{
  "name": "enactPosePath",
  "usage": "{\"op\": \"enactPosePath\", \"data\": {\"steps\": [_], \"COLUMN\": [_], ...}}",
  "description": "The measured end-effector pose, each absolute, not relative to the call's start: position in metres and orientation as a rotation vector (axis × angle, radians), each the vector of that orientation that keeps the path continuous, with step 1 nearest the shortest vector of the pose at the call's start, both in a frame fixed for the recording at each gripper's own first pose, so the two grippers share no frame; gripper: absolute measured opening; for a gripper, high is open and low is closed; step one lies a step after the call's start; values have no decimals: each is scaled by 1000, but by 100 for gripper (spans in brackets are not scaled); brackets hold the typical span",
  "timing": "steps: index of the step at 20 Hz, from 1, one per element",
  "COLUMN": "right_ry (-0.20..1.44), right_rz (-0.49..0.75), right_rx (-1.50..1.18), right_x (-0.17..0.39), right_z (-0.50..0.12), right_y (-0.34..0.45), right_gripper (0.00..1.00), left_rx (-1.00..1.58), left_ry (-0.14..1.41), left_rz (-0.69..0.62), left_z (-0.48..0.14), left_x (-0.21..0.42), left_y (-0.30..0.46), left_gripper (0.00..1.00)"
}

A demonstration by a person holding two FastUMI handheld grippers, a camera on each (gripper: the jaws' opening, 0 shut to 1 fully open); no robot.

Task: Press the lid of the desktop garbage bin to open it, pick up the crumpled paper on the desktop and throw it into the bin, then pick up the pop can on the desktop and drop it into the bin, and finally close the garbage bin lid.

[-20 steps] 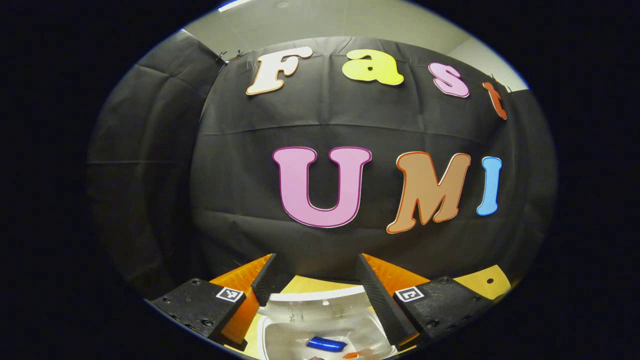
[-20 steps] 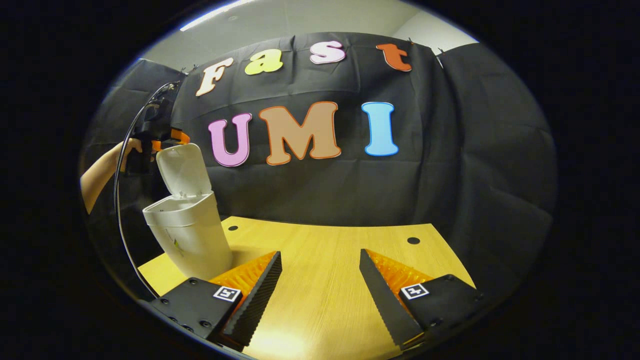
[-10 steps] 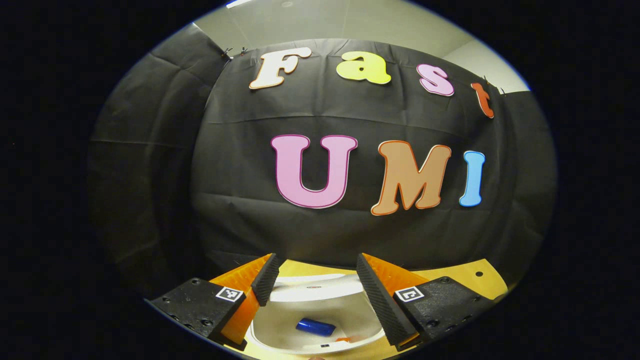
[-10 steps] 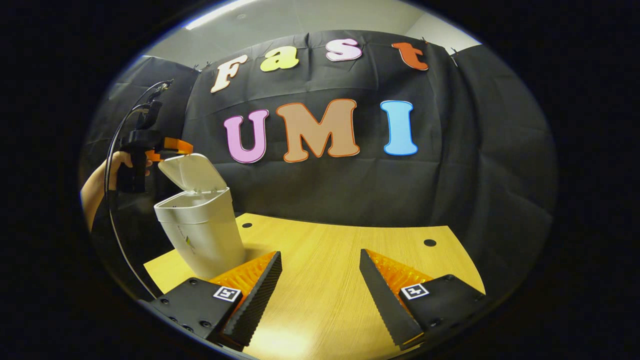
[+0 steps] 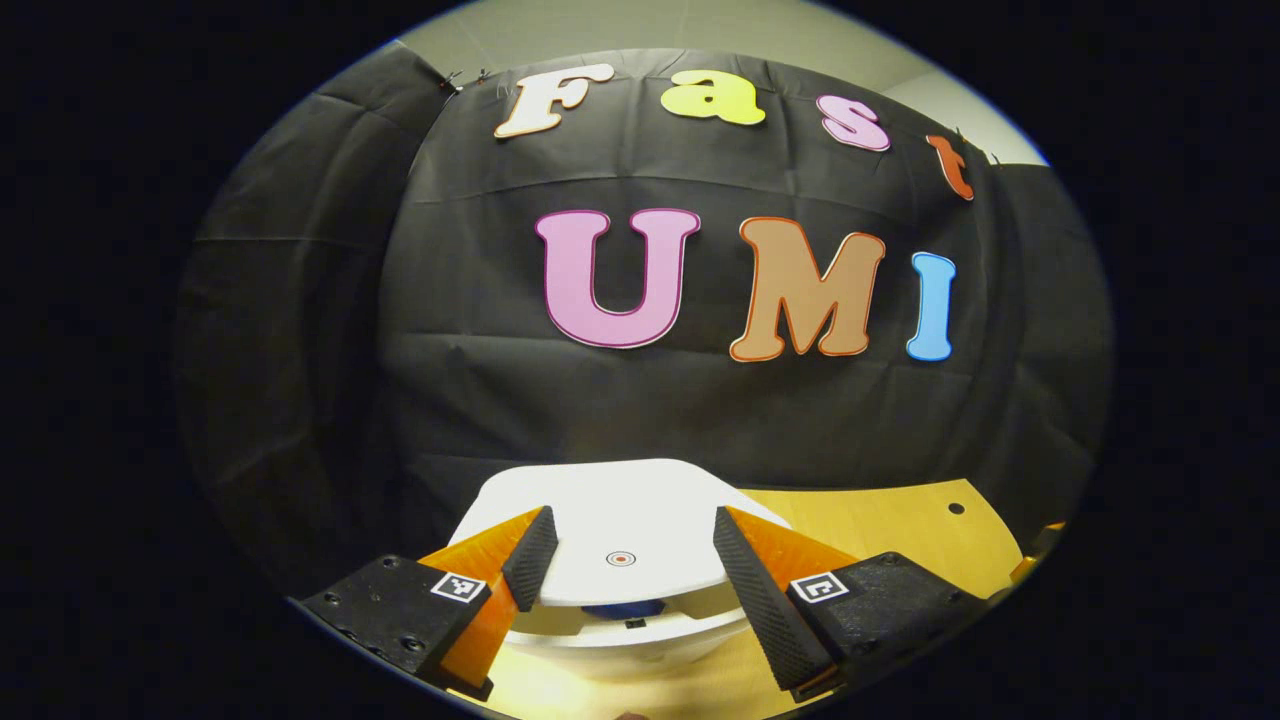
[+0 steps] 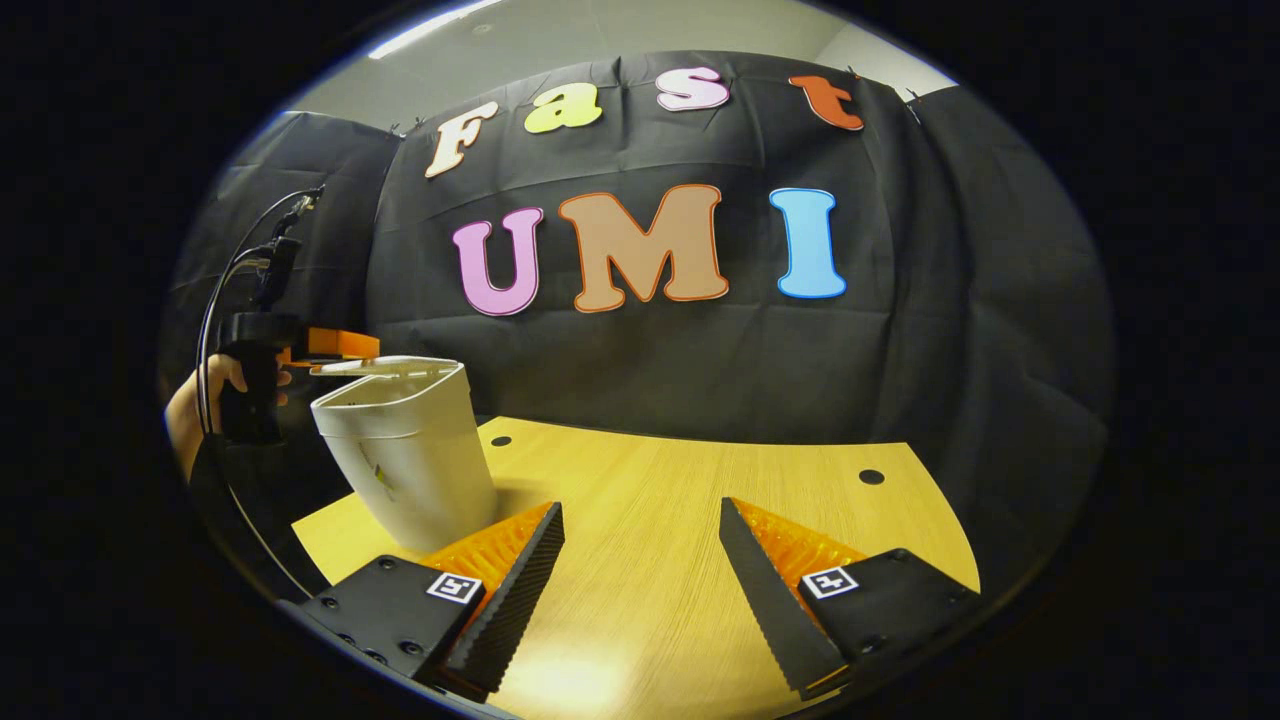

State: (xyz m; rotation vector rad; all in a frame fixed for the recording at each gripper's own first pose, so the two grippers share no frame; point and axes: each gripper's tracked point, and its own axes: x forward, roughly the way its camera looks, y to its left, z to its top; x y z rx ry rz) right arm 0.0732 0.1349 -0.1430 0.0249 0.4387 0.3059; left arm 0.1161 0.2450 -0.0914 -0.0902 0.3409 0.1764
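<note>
One white plastic garbage bin stands at your wooden table's left edge, its white lid nearly down under your spread left gripper; your right gripper hovers spread, empty.

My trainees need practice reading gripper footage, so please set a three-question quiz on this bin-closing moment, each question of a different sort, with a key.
1. True or false: the lid of the garbage bin stands fully upright.
2. What is the left gripper doing? A) holding a can B) resting over the lid with jaws apart C) lying on the table
3. Fill in: the right gripper hangs above the table with jaws ____.

Key:
1. False; it is nearly down, with a narrow gap left at the rim.
2. B
3. open, holding nothing
</note>
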Motion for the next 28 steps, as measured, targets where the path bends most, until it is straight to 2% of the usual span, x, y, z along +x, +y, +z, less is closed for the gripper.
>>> {"op": "enactPosePath", "data": {"steps": [6,11,19,20,26,28], "right_ry": [457,491,432,415,310,284], "right_rz": [315,317,320,312,242,221], "right_rx": [27,42,58,59,74,86], "right_x": [75,74,73,74,70,67], "right_z": [-152,-166,-145,-138,-99,-91], "right_y": [136,135,129,125,97,89], "right_gripper": [100,100,99,99,97,99], "left_rx": [-84,-38,-69,-87,-71,-65], "left_ry": [443,455,322,297,125,94], "left_rz": [179,178,181,171,65,28], "left_z": [-125,-133,-113,-106,-61,-57], "left_x": [105,107,107,107,91,78], "left_y": [243,240,229,221,149,118], "left_gripper": [95,96,95,93,93,93]}}
